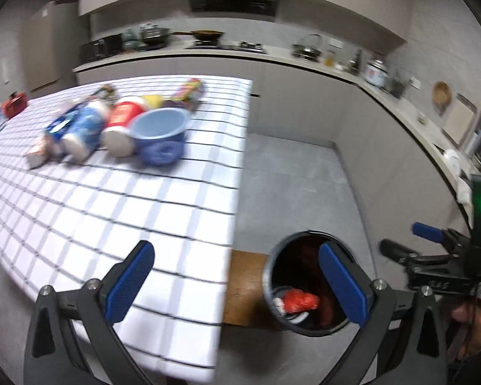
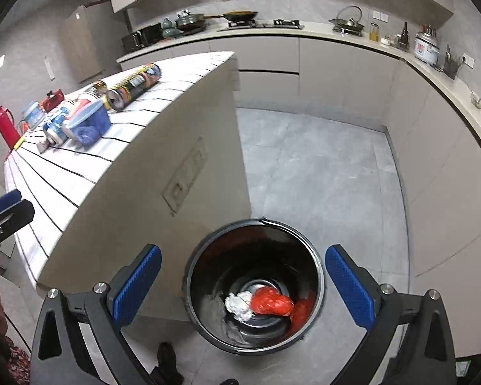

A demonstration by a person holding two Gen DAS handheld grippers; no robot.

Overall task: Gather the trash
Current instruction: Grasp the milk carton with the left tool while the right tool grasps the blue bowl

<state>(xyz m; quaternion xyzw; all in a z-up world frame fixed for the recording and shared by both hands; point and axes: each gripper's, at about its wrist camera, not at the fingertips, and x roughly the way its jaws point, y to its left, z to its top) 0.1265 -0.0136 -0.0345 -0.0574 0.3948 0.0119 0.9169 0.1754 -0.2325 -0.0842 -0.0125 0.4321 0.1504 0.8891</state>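
A dark round bin stands on the floor beside the table's end; a red wrapper and a white crumpled wad lie at its bottom. My right gripper hangs open straight above the bin, holding nothing. My left gripper is open over the table's near corner, with the bin under its right finger. On the checked tablecloth lie a blue cup, a red-and-white cup, a blue-and-white cup, a small carton and a colourful tube.
Kitchen counters with pots and a stove run along the back and right walls. Grey floor lies open between table and cabinets. A red flask and red box stand at the table's far end. The other gripper shows at right.
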